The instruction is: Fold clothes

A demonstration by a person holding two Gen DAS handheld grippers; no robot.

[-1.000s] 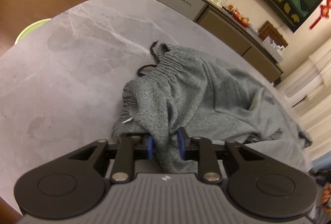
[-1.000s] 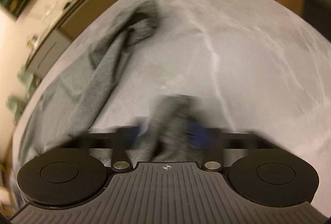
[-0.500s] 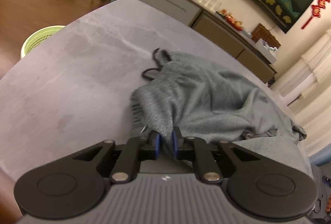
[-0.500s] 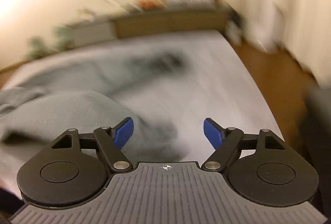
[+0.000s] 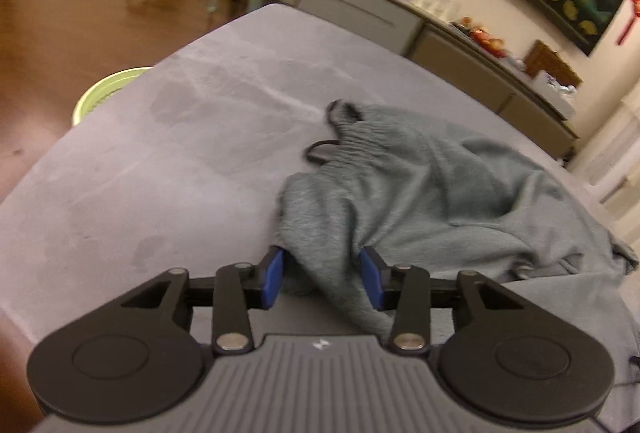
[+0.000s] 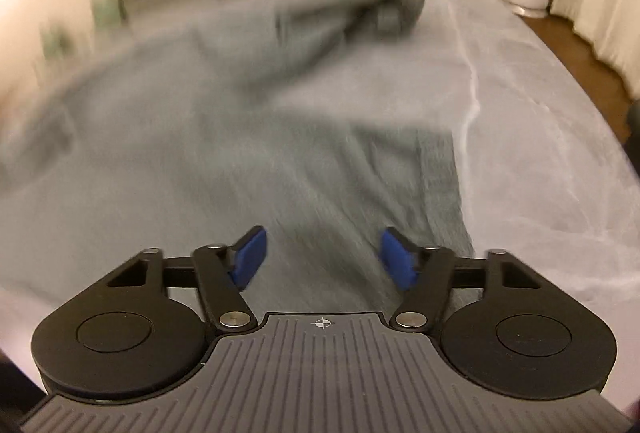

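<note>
Grey pants lie crumpled on the grey surface; both grippers are open above them.

The surface point(image 5: 160, 161) is grey with pale marbled veining and carries the pants point(image 5: 420, 193), bunched in loose folds toward its right half in the left wrist view. The elastic waistband point(image 5: 360, 141) faces the far edge, with a dark drawstring point(image 5: 320, 151) looped just beside it on the surface. The left gripper point(image 5: 322, 279) has its blue fingers point(image 5: 272, 277) spread, a ridge of fabric lying between them, not pinched. The right gripper point(image 6: 322, 259) has its fingers point(image 6: 396, 261) spread wide over flat cloth; that view is motion-blurred. A green basket point(image 5: 100, 93) stands on the floor beyond the surface's left edge.
</note>
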